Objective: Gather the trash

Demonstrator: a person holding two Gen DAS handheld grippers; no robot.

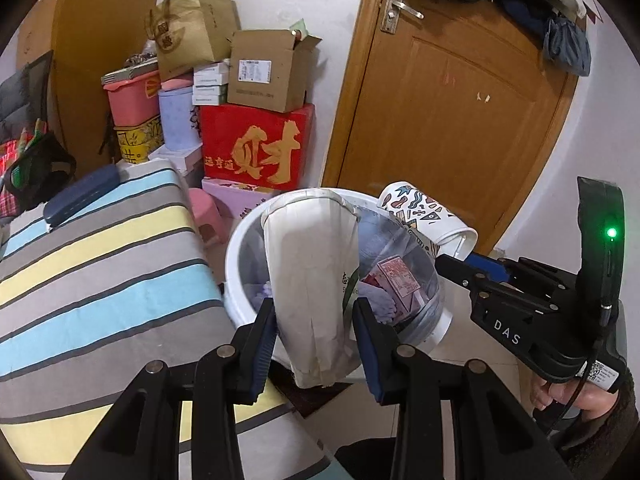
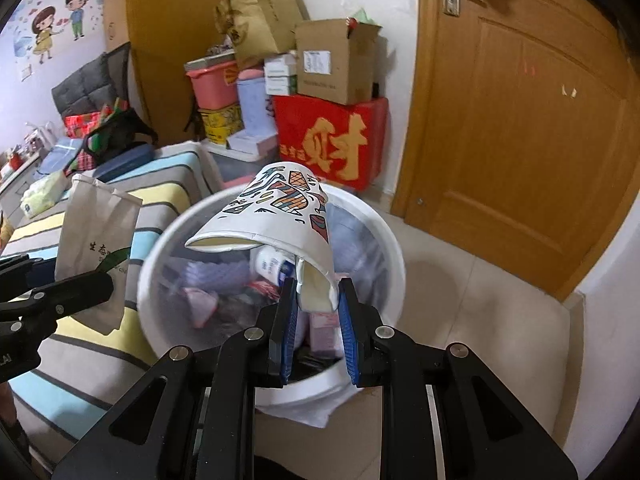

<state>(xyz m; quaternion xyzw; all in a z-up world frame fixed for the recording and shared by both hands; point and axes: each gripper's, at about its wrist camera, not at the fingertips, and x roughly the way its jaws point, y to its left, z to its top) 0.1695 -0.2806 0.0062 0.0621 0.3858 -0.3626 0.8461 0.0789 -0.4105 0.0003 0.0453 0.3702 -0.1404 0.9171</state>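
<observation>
Trash bin (image 1: 256, 312) below; L claw (image 1: 316, 344) clamps plain paper cup (image 1: 312, 280); R claw (image 2: 318, 304) pinches patterned cup (image 2: 280, 212) rim.

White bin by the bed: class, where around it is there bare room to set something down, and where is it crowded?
Free: tiled floor between the white bin and the wooden door; also striped bedcover left of the bin. Crowded: stacked boxes behind the bin, and the bin itself holds trash.
</observation>
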